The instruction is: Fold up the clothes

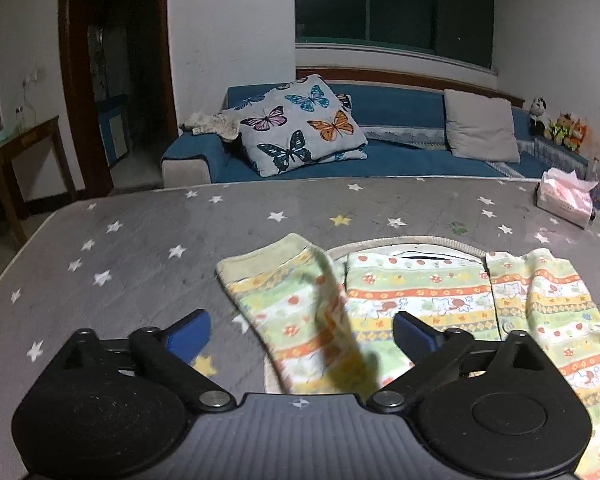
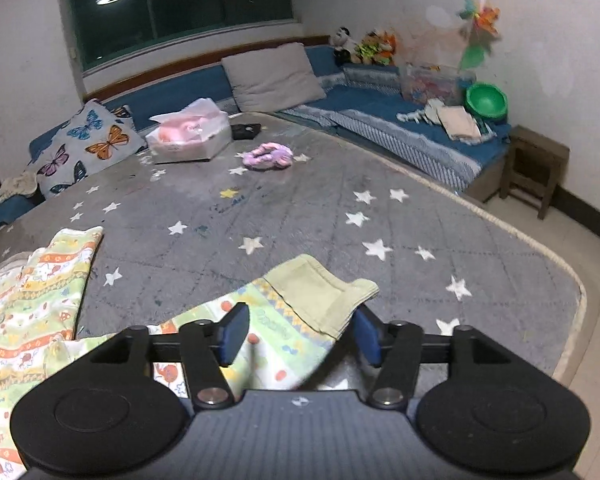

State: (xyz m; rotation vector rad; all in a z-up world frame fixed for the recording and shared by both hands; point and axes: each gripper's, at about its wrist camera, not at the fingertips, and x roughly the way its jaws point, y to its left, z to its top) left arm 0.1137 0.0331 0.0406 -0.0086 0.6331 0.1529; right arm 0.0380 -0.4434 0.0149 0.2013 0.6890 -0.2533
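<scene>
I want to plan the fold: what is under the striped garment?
The striped garment lies on the grey star mat. Both hand-held grippers are open above its sleeves. What the cloth covers cannot be seen.

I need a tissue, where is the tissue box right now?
The tissue box sits on the far side of the mattress, left of the purple toy in the right wrist view, near the butterfly pillow.

black grippers, blue pads

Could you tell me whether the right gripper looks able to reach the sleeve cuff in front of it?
Probably yes: the right gripper is open, and the pale green cuff lies just ahead, uncovered on the mattress.
</scene>
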